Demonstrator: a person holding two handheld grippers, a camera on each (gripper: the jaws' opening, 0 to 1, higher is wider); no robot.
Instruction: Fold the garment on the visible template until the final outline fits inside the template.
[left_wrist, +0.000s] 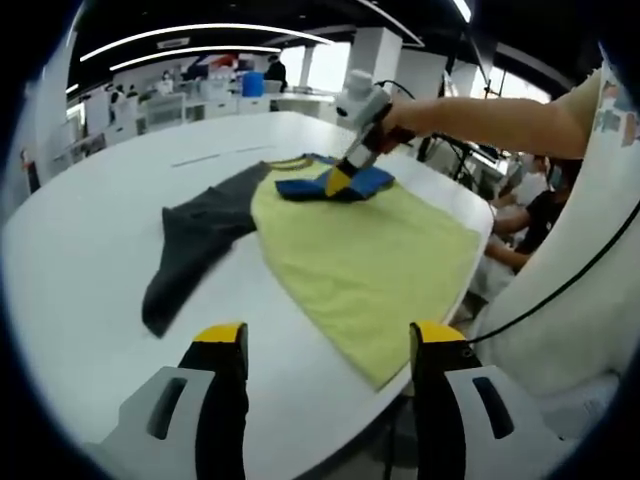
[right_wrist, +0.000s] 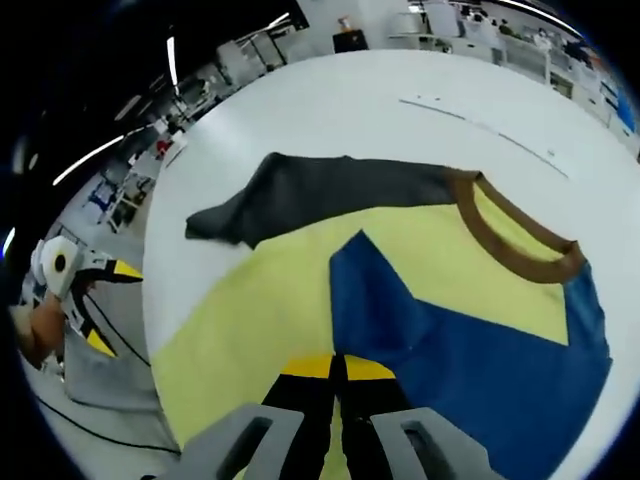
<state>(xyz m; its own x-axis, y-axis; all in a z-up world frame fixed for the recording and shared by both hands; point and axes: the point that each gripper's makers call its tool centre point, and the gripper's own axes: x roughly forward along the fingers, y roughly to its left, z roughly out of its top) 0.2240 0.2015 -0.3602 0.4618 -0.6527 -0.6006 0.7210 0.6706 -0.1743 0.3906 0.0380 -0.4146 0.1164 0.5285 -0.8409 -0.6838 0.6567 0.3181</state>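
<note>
1. A shirt (left_wrist: 370, 260) is lying flat on a white table (left_wrist: 120, 190), close to the table's edge. Its long axis is running from the hem nearest the left gripper up to the collar (right_wrist: 510, 225) at the far end in the left gripper view.
2. The shirt's body is showing as soft yellow-green cloth; a dark grey sleeve (left_wrist: 195, 240) is stretching out sideways from it onto the bare table, and a blue sleeve (right_wrist: 470, 350) is lying folded over the yellow body, with a brown ribbed band ringing the collar.
3. No brand, label or writing is readable on the shirt.
4. The right gripper (right_wrist: 335, 368) is pressing its yellow-tipped jaws together on the shirt, at the blue sleeve's edge.
5. The left gripper (left_wrist: 330, 345) is hovering above the table near the hem, its jaws spread wide with nothing between them.
</note>
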